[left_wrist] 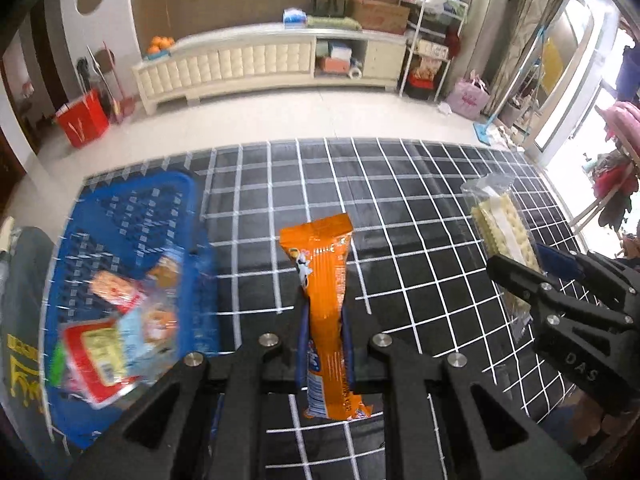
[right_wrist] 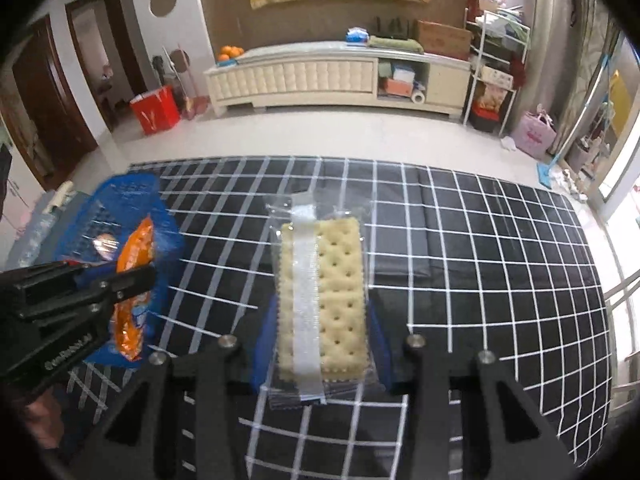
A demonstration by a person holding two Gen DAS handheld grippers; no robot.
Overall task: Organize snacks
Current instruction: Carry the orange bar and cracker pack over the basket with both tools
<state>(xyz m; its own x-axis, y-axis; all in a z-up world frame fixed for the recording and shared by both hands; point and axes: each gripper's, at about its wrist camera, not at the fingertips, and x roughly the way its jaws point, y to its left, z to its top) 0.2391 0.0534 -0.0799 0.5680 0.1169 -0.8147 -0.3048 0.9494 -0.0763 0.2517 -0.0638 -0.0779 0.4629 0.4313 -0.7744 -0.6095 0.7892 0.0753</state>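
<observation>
Blue basket (left_wrist: 132,216) left of orange packet (left_wrist: 324,280), cracker pack (right_wrist: 324,300) right.

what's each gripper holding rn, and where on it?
Left gripper: orange snack pack, lower half. Right gripper: clear cracker pack, long sides, lower half.

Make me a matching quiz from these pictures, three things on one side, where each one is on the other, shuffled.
Things:
1. orange packet
2. cracker pack
3. blue basket

Places:
A. on the checked cloth, snacks in it
B. in the left gripper
C. in the right gripper

Pairs: 1-B, 2-C, 3-A
</observation>
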